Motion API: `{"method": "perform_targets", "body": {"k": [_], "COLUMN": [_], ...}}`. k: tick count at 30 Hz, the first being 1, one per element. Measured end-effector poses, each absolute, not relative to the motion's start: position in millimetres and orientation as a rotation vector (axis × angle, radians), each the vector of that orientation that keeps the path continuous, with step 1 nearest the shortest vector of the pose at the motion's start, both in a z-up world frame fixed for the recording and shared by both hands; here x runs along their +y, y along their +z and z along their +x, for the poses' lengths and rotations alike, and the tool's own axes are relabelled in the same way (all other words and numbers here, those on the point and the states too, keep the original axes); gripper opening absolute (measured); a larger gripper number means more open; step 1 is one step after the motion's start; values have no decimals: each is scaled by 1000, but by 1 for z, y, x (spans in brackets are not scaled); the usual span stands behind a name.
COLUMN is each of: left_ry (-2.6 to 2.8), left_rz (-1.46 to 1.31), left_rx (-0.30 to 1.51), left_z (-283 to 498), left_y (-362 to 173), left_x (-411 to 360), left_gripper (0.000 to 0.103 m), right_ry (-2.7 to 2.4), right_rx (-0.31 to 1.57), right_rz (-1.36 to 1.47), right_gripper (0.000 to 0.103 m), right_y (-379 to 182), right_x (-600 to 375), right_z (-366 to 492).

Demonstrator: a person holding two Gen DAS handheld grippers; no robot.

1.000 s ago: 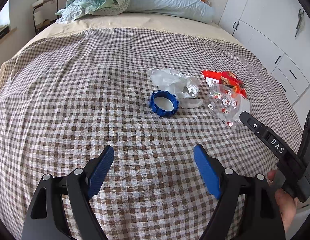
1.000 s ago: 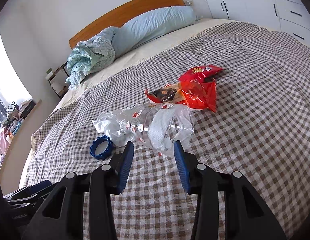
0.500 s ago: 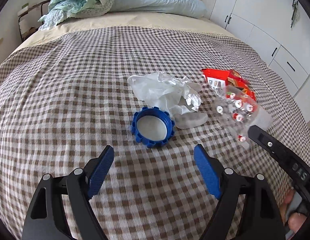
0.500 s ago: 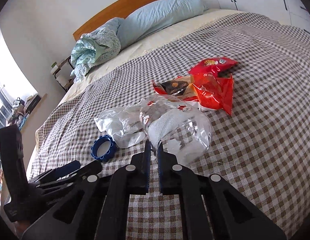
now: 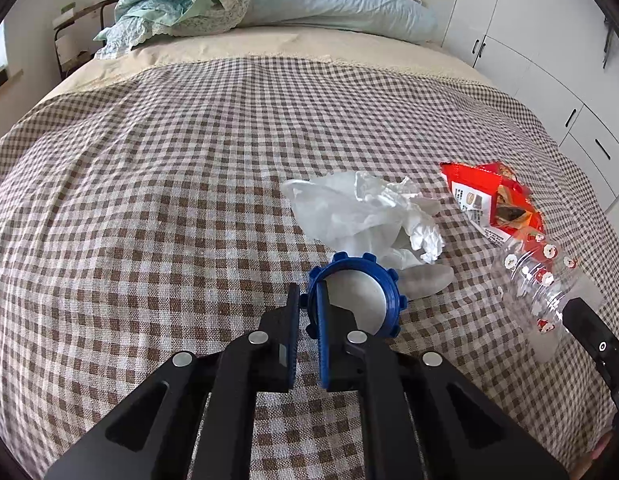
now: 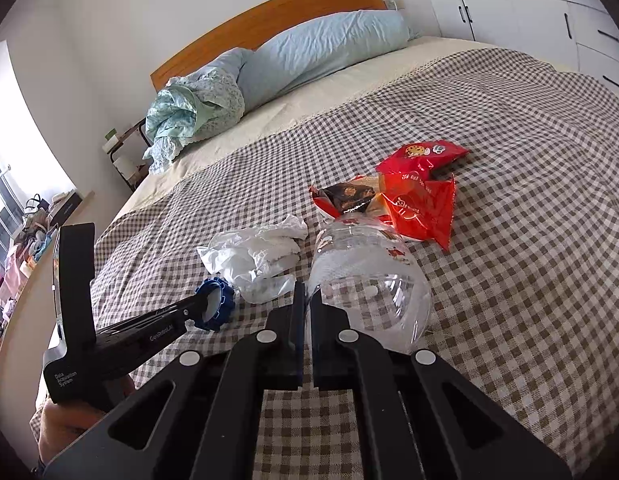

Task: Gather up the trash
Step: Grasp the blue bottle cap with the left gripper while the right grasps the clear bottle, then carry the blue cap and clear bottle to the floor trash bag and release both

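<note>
A blue ridged jar lid (image 5: 363, 276) lies on the checked bedspread. My left gripper (image 5: 307, 300) is shut on the lid's near rim; it also shows in the right wrist view (image 6: 207, 306). My right gripper (image 6: 307, 294) is shut on the edge of a clear plastic jar (image 6: 369, 280) with red printed figures, also in the left wrist view (image 5: 537, 280). A crumpled white plastic bag (image 5: 361, 212) lies just behind the lid. Red snack wrappers (image 6: 417, 196) lie behind the jar.
The checked bedspread (image 5: 169, 184) covers the bed. A blue pillow (image 5: 333, 0) and a bunched light-green blanket (image 5: 173, 0) lie at the headboard. White wardrobe drawers (image 5: 549, 80) stand to the right. A small side table (image 6: 125, 152) stands left of the bed.
My left gripper moved forward to the blue lid and shut on its rim. My right gripper, shut on the jar half a second ago, still holds it.
</note>
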State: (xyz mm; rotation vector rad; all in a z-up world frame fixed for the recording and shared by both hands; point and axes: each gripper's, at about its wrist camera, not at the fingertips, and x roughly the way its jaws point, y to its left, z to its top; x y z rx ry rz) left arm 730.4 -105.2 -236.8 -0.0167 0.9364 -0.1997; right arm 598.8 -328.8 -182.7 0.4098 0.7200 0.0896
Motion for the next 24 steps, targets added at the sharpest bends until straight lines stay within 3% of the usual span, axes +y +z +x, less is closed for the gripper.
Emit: {"method": "perform_targets", "body": {"k": [16,24], "left_ry": [-264,-437], "left_rz": [3,84], "left_rx": [832,760], "left_z": [650,563], "left_y": [-171,-141], "left_x": [-125,-192], "left_gripper": [5,5], "right_ry": [67,1], "right_rx": [658,639], "right_rz": [389,420], "right_gripper": [3,3], "right_y": [-154,-151], "right_x": [-338,-368], "right_z": [549,475]}}
